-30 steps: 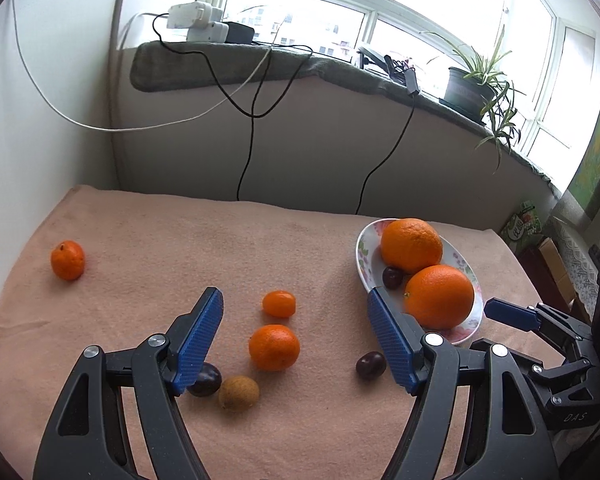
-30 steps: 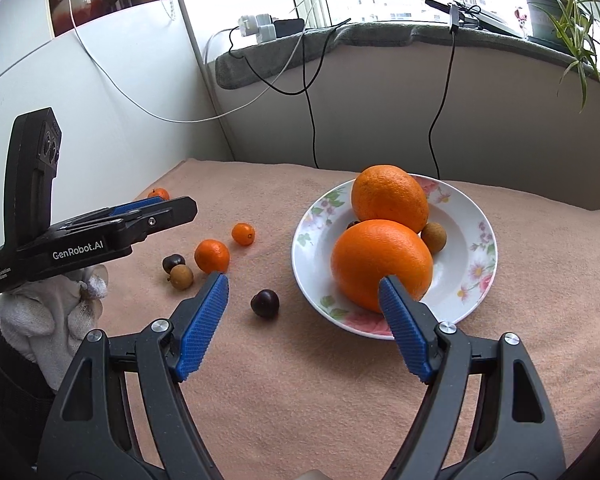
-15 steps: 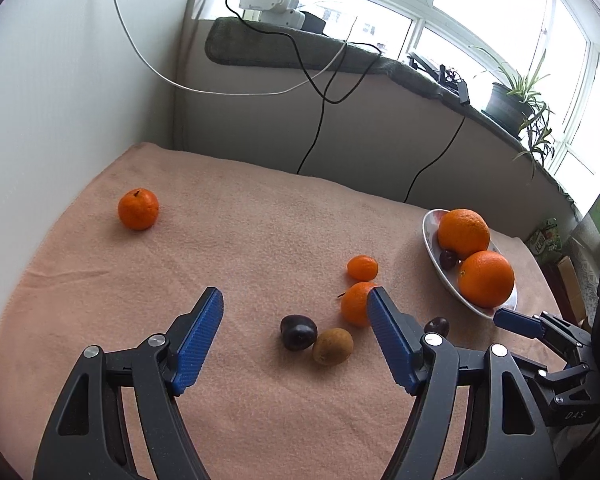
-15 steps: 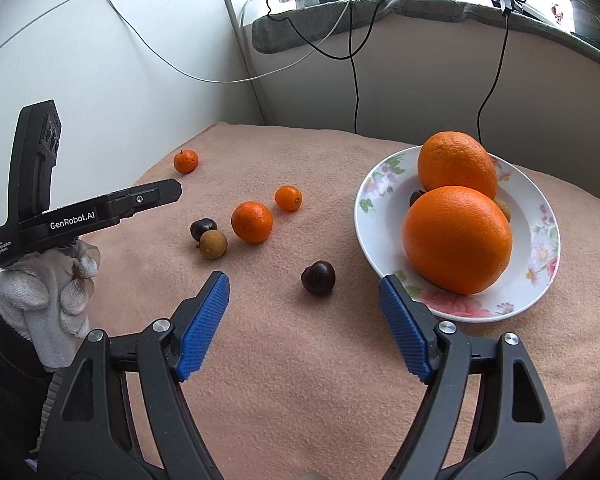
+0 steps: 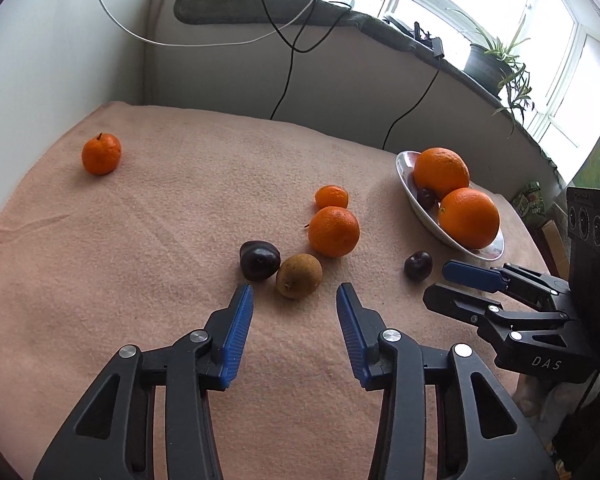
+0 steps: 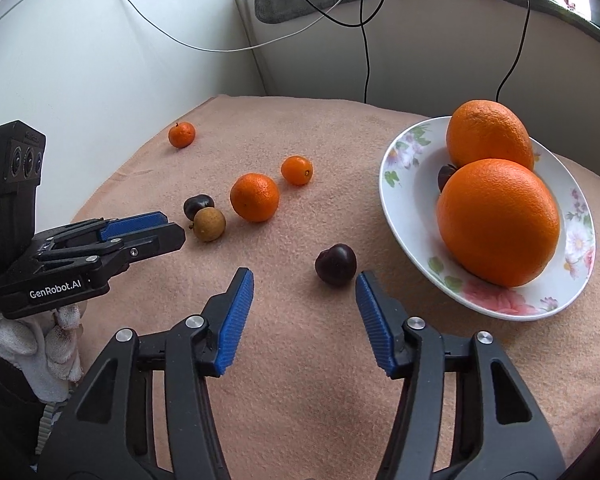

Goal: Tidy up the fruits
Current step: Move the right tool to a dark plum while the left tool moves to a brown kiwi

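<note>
Peach blanket (image 5: 148, 240) spread over the surface, running back to a white wall (image 5: 40, 60) and a low beige ledge; grey mat (image 5: 284, 8) along the sill, black cables (image 5: 288, 76) hanging down, potted plant (image 5: 488, 64) by the window; floral plate (image 6: 412, 208) at right carrying two oranges (image 6: 498, 222) and a dark fruit, perhaps a cherry.

Left gripper (image 5: 295, 300) wide, empty, just short of a brown fruit (image 5: 299, 276) touching a dark plum (image 5: 259, 260); tangerine (image 5: 333, 231) just beyond, kumquat (image 5: 331, 197) behind it; lone tangerine (image 5: 101, 153) far left.

Right gripper (image 6: 304, 284) wide, empty, near a cherry (image 6: 336, 264) lying just beside the plate.
</note>
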{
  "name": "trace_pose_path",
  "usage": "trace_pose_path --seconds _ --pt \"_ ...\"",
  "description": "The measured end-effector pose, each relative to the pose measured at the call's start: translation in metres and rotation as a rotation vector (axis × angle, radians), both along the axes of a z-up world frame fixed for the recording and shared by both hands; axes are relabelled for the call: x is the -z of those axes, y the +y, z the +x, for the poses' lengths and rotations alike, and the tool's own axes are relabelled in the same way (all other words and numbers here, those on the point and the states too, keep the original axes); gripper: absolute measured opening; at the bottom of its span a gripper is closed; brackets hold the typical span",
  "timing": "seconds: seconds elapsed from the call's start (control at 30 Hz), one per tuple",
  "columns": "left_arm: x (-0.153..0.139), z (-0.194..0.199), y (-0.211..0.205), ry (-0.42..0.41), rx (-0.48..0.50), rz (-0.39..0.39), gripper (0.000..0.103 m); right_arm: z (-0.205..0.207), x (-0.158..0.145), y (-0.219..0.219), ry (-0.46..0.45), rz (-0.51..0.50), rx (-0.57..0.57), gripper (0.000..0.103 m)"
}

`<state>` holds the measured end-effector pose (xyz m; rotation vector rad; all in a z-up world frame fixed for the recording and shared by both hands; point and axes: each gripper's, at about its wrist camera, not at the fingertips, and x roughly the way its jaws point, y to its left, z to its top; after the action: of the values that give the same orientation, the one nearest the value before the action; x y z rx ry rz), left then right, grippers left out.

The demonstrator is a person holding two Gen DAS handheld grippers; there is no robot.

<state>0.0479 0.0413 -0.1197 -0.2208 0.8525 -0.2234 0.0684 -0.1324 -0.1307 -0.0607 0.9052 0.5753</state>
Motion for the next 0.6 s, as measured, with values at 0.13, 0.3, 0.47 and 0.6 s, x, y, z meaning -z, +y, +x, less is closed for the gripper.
trace_pose_path --seconds 0.13,0.3,0.47,0.6 --pt "0.007 0.005 -0.006 0.02 0.016 0.007 0.04 0.005 0.003 -0.001 0.015 0.004 0.013 0.055" --pt "0.009 0.011 -0.007 0.028 0.017 0.006 0.04 0.01 0.008 0.0 0.034 0.002 0.024 0.051" --pt "0.012 0.017 -0.008 0.033 0.016 0.016 0.04 0.016 0.011 0.002 0.038 -0.005 0.04 0.05" --pt "0.011 0.019 -0.01 0.03 0.019 0.034 0.037 0.019 0.014 0.005 0.042 -0.018 0.043 0.047"
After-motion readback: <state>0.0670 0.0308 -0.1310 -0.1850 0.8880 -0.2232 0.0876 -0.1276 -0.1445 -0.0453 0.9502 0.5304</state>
